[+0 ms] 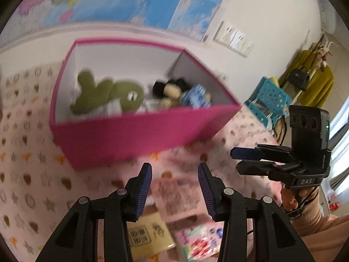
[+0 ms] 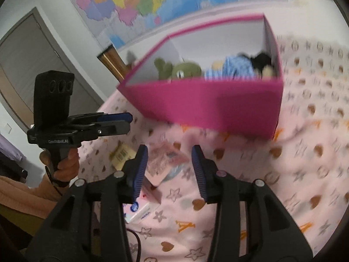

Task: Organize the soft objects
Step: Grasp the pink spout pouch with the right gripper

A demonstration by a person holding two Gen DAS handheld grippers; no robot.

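Note:
A pink box (image 1: 135, 135) sits on a pink patterned bedspread (image 1: 28, 170); it also shows in the right wrist view (image 2: 209, 104). Inside lie a green plush frog (image 1: 109, 96) and a black-eared mouse plush in blue stripes (image 1: 185, 91), also seen in the right wrist view as the frog (image 2: 181, 69) and the mouse plush (image 2: 240, 67). My left gripper (image 1: 174, 170) is open and empty, in front of the box. My right gripper (image 2: 170, 152) is open and empty, also short of the box. Each gripper shows in the other's view: the right one (image 1: 244, 159), the left one (image 2: 126, 122).
Flat packets lie on the bedspread near the grippers: a tan one (image 1: 148, 235), a pink one (image 1: 200, 242) and a pink one (image 2: 165, 161). A map (image 2: 130, 2) hangs on the wall. A blue stool (image 1: 268, 98) and a door (image 2: 32, 65) stand off the bed.

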